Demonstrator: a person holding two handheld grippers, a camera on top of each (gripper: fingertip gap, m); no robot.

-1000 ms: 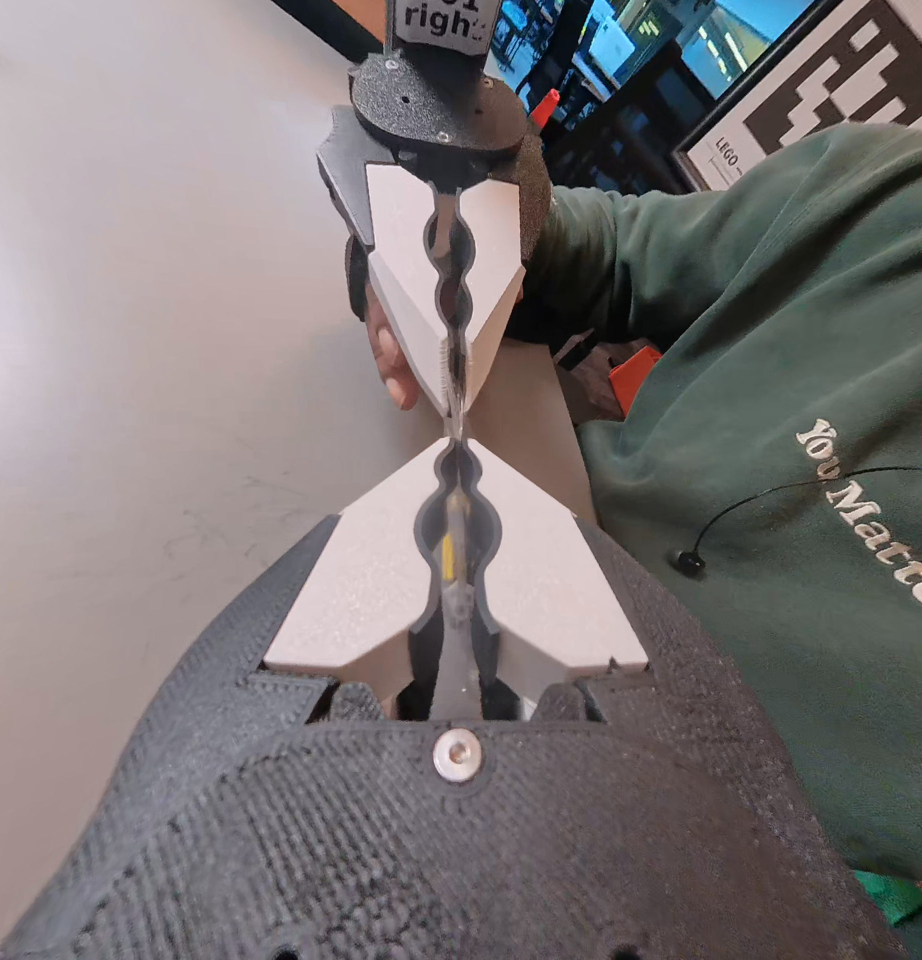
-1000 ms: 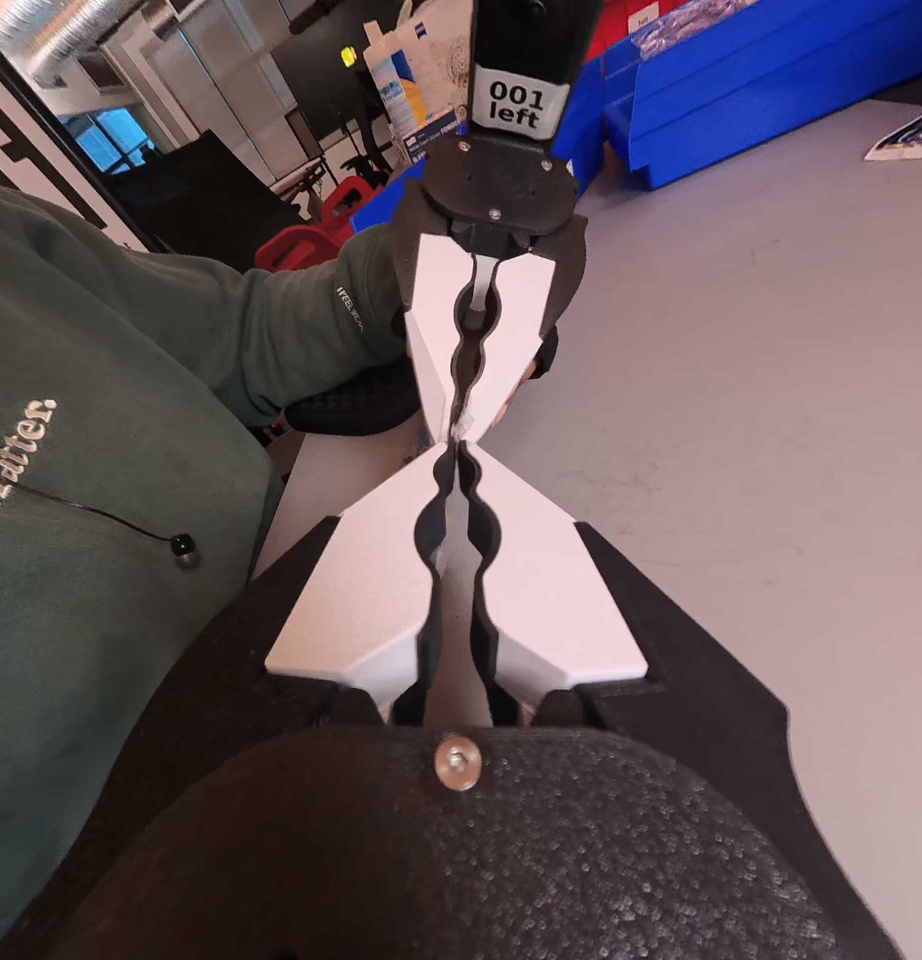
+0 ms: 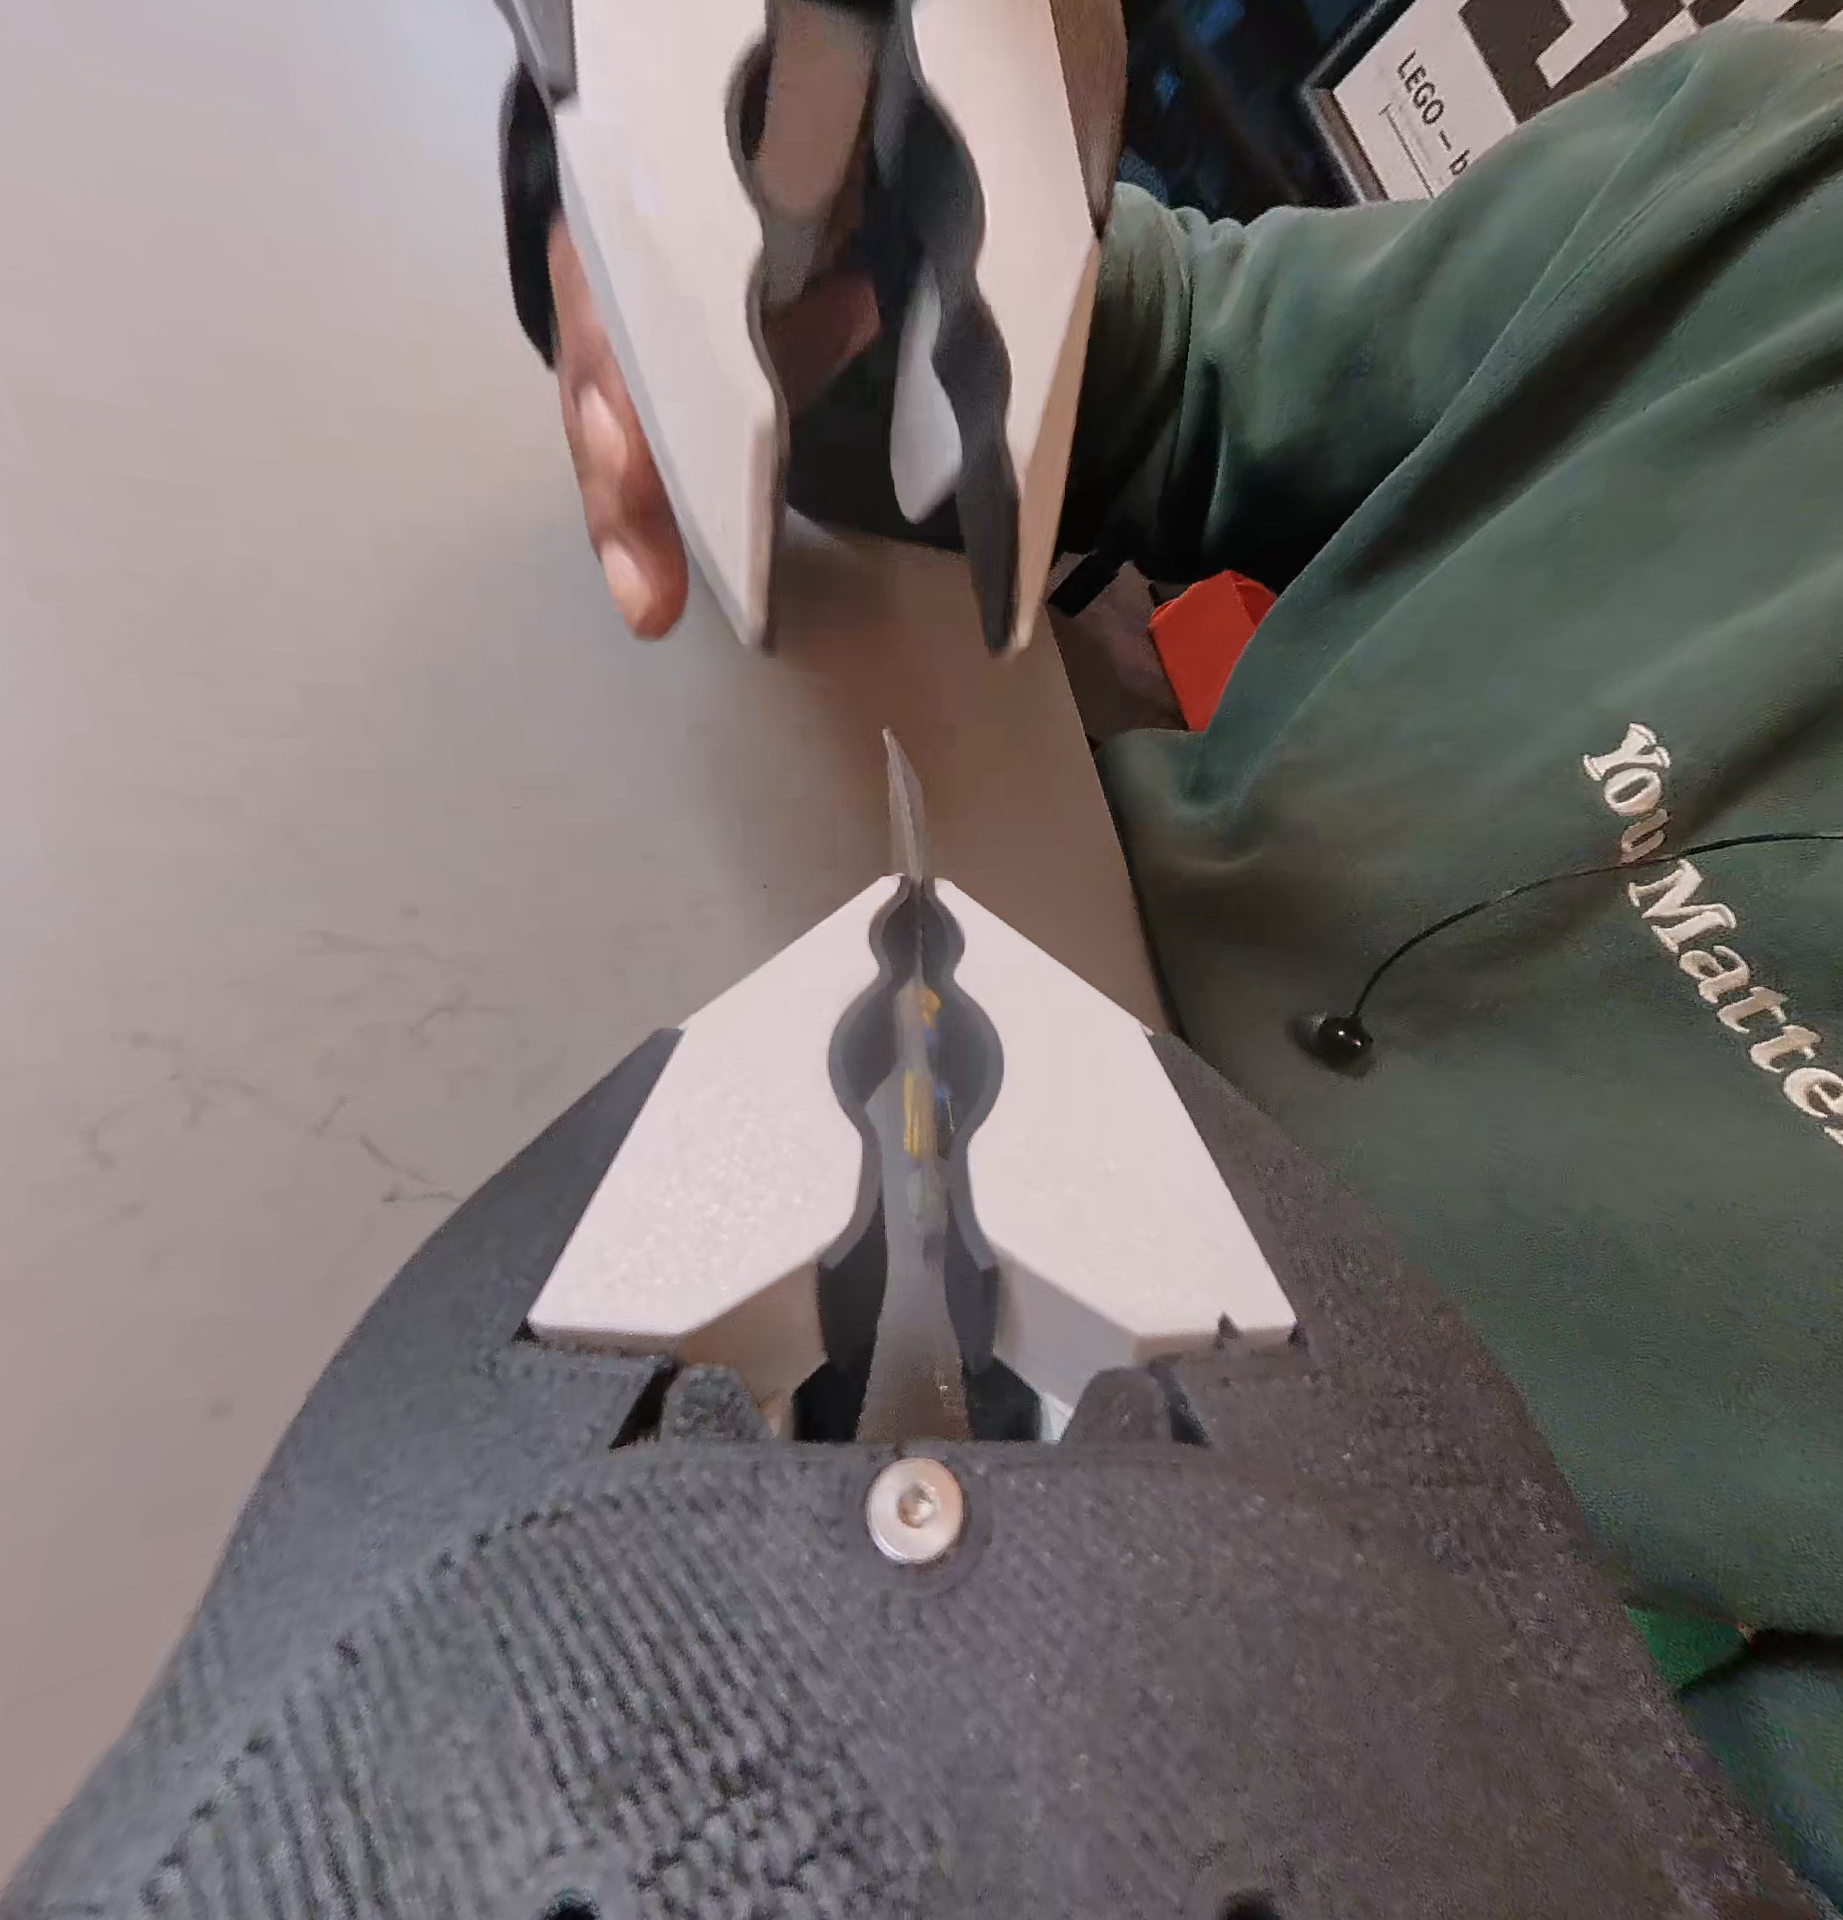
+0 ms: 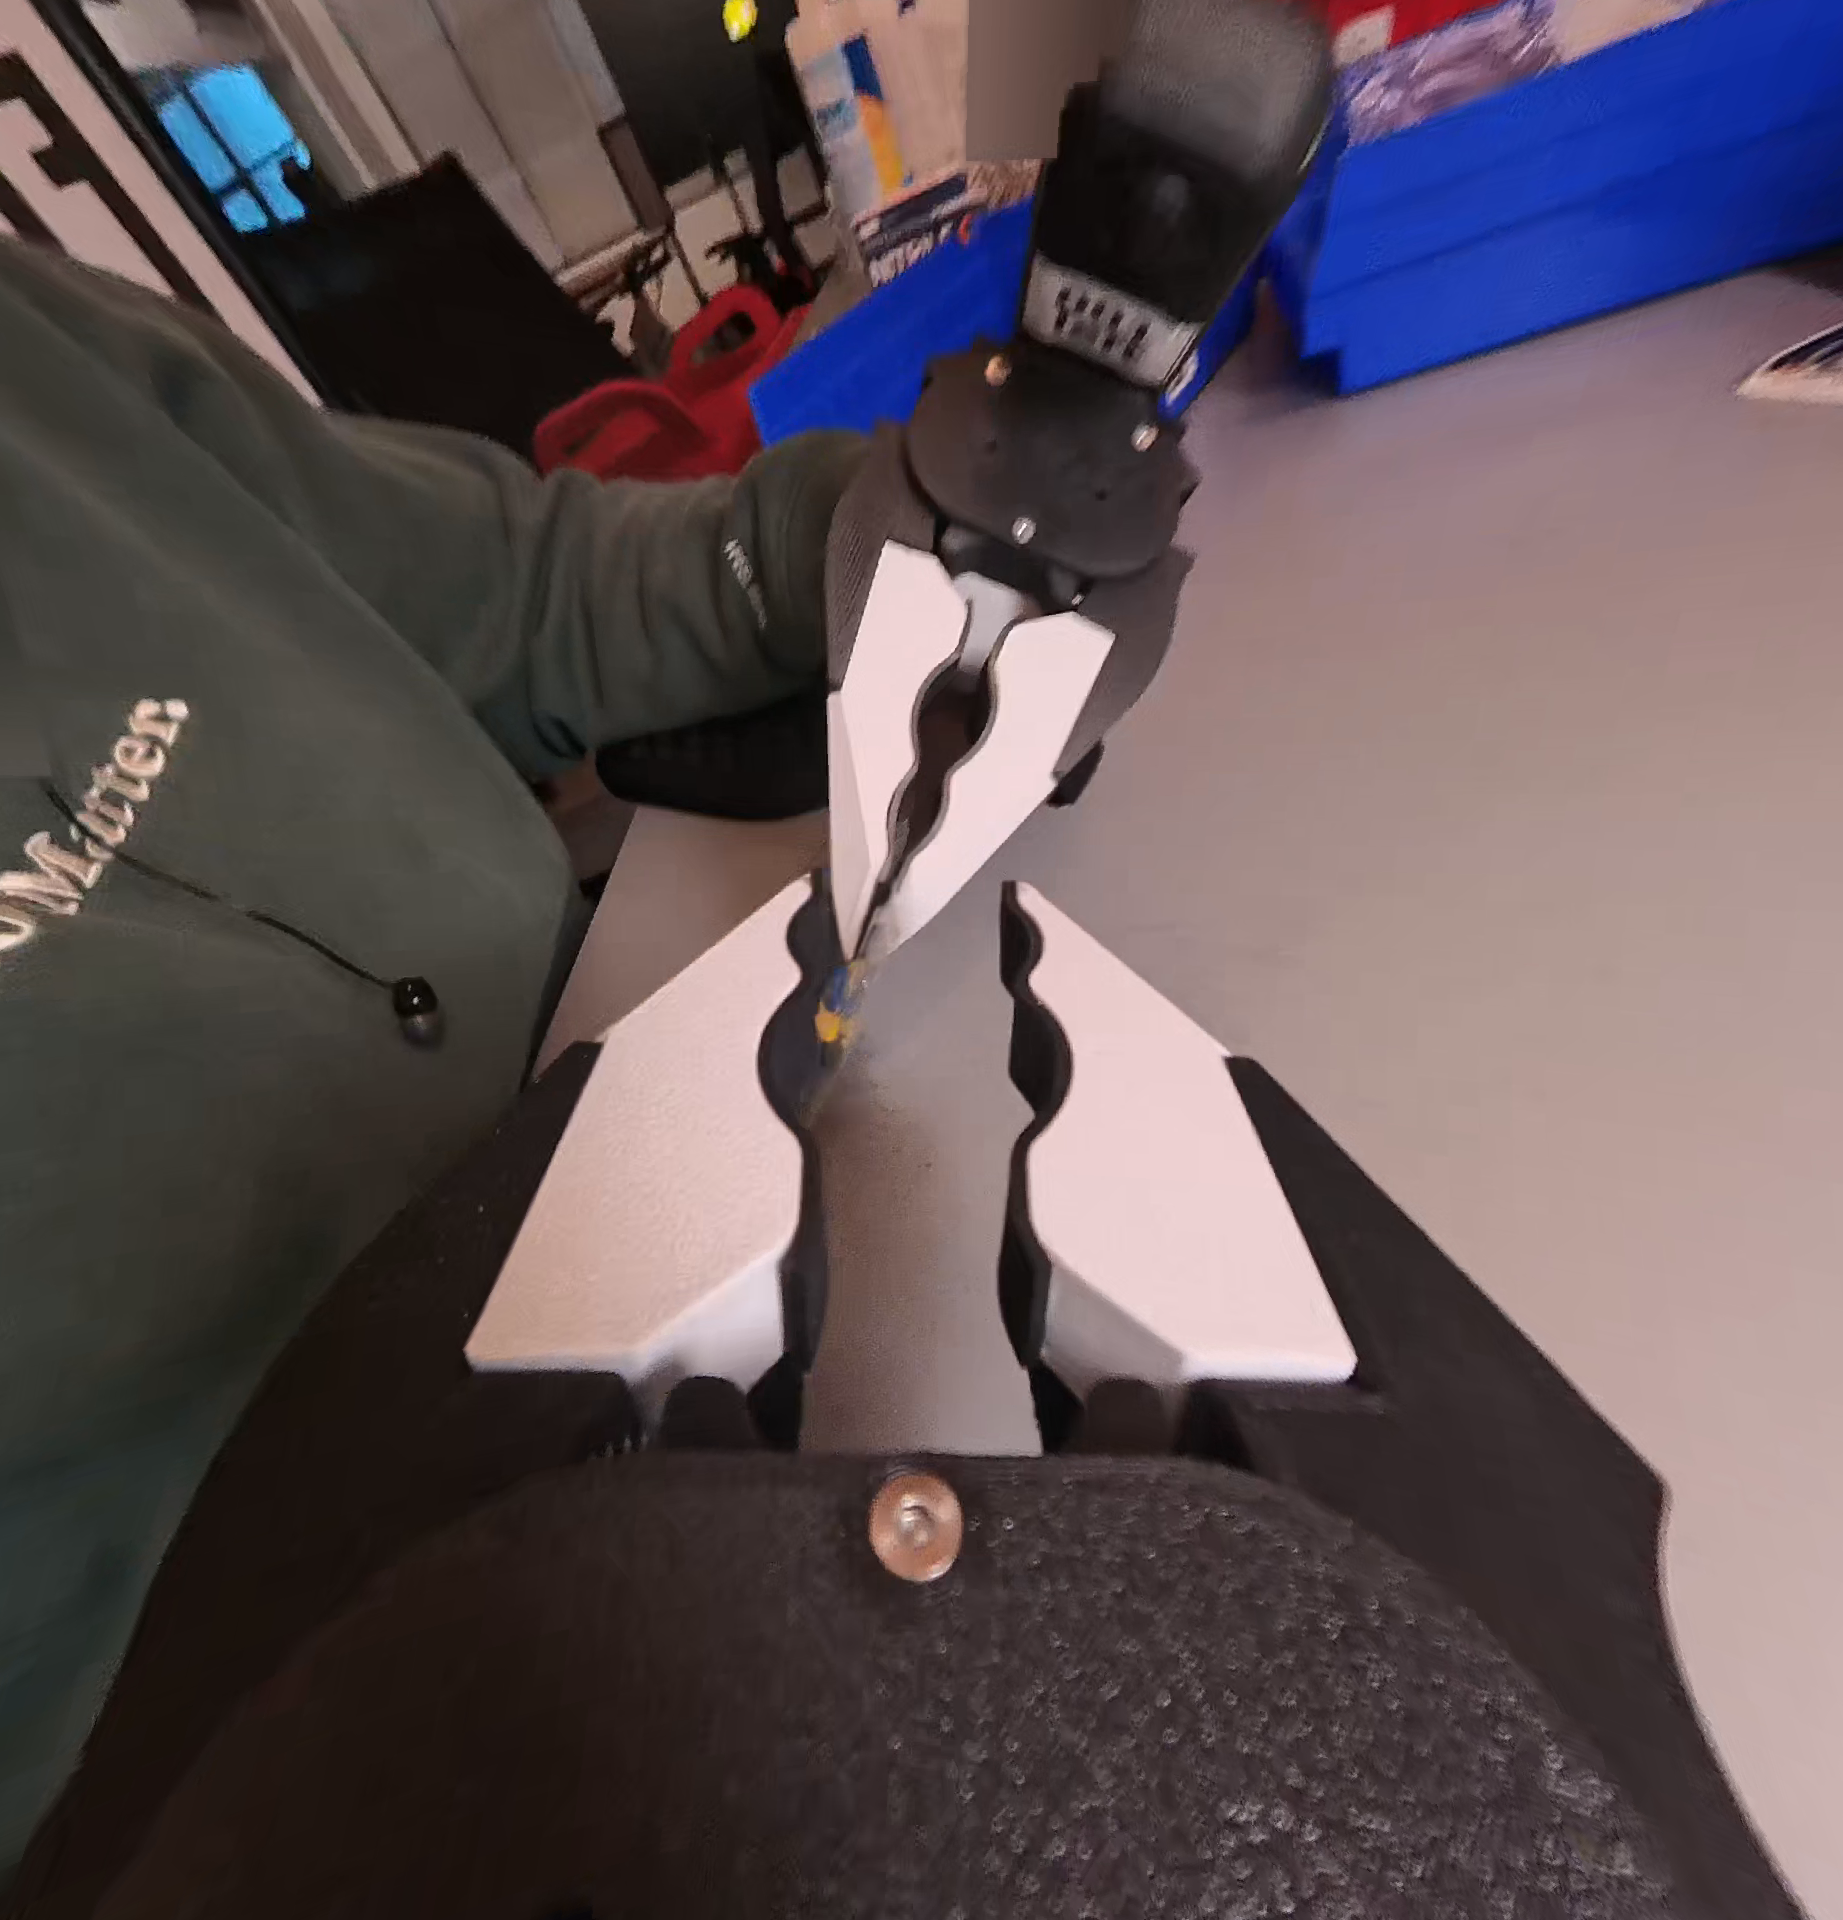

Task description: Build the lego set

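My left gripper (image 3: 912, 883) is shut on a thin clear plastic bag (image 3: 904, 800) with small yellow and blue lego pieces inside; the bag's edge sticks out past the fingertips. My right gripper (image 3: 886, 639) faces it from above, open and empty, a short way off the bag's edge. In the right wrist view my right gripper (image 4: 912, 888) stands open. The left gripper (image 4: 875, 935) points in between its fingers, tilted, with the bag (image 4: 839, 1008) lying against the right gripper's left finger. Both are held above the grey table (image 4: 1468, 935).
A person in a green sweatshirt (image 3: 1519, 675) sits close at the table's edge, holding both grippers. Blue bins (image 4: 1571, 239) and a sheet of paper (image 4: 1821, 364) are at the table's far side. A red object (image 4: 678, 395) and an orange one (image 3: 1208, 644) are beyond the table's edge. My hands' fingertips stand some 5 cm from each other.
My right gripper was shut tip to tip with the left on the bag; it has opened and let go. The left gripper still holds the bag and has tilted.
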